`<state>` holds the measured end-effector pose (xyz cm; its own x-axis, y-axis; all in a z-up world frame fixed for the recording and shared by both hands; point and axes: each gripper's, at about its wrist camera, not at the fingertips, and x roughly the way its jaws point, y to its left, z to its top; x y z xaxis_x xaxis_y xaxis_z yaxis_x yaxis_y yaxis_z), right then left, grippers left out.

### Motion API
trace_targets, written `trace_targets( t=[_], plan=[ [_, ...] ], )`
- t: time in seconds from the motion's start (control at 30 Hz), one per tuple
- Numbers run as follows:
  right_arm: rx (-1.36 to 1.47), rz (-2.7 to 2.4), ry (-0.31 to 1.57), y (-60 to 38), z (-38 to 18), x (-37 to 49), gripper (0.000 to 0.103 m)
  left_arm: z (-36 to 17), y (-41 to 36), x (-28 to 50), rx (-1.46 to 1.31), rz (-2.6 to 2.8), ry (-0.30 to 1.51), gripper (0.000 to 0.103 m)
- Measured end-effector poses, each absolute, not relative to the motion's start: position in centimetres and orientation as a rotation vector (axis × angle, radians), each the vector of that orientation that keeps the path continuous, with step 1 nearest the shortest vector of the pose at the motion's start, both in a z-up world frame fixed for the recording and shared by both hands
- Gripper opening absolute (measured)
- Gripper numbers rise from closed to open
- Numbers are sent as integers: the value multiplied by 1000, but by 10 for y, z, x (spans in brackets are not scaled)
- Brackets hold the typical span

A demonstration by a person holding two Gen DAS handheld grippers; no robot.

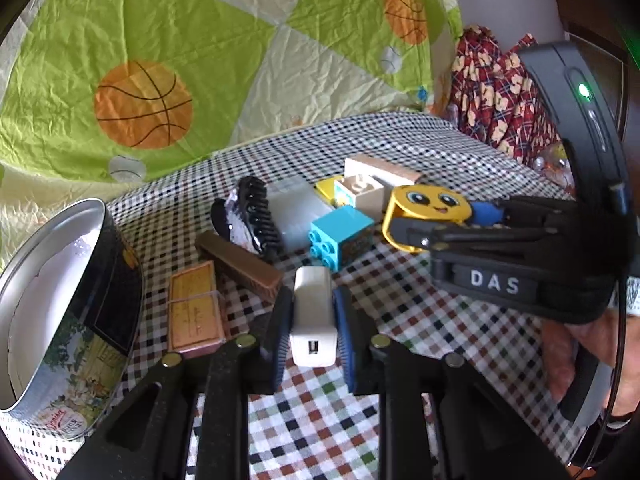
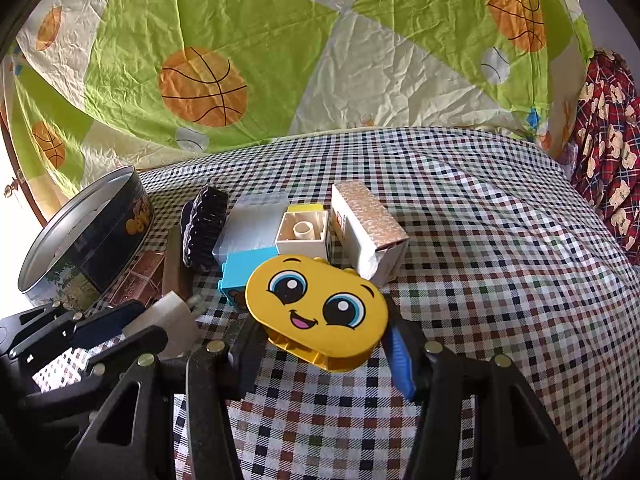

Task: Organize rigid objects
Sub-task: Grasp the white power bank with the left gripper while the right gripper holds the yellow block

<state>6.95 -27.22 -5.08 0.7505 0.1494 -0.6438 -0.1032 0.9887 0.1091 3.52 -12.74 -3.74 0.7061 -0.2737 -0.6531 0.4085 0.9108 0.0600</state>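
Through the left wrist camera I see my left gripper [image 1: 313, 320] pinching a white USB charger [image 1: 312, 320] between its blue-padded fingers [image 1: 347, 322], the port end facing the lens. It sits just above the checked tablecloth [image 1: 400, 320]. Ahead of it lies the clutter: a turquoise toy brick [image 1: 340, 236], a black hair claw clip [image 1: 256, 216] leaning on a frosted plastic box [image 1: 294, 208], a brown bar-shaped box [image 1: 240, 262] and a pink-gold flat box [image 1: 195, 310] beside it. At far left stands an open round tin [image 1: 72, 320], tilted in this lens. On the right my right gripper [image 1: 432, 224] comes in from the side, clamped on a yellow smiley-face piece [image 1: 428, 200]. Behind that rest a cream brick [image 1: 366, 190] and a beige carton [image 1: 384, 170].

Through the right wrist camera the yellow smiley-face piece [image 2: 318, 310] fills the centre, squeezed between my right gripper's [image 2: 320, 340] fingers; one blue pad [image 2: 400, 356] shows at its right edge. Beyond it sit the turquoise toy brick [image 2: 244, 268], the cream brick [image 2: 302, 234], hollow side up, and the beige carton [image 2: 368, 232]. The black hair claw clip [image 2: 202, 226] and the open round tin [image 2: 88, 236] are to the left. At lower left the left gripper [image 2: 152, 322] grips the white USB charger [image 2: 168, 316].
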Motion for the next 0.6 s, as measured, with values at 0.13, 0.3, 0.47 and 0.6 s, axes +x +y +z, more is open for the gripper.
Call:
trace_targets(
  t=[0.13, 0.3, 0.47, 0.6],
  plan=[
    [63, 136, 708, -272, -51, 69, 55, -37, -130, 33, 219, -378, 689, 20],
    [47, 140, 731, -270, -53, 73, 55, -46, -139, 40, 267, -367, 755, 21],
    [39, 139, 737, -269, -54, 74, 55, -54, -141, 48, 261, -389, 820, 20],
    [39, 132, 712, -269, -51, 70, 55, -52, -138, 44, 244, -390, 801, 20]
  ],
)
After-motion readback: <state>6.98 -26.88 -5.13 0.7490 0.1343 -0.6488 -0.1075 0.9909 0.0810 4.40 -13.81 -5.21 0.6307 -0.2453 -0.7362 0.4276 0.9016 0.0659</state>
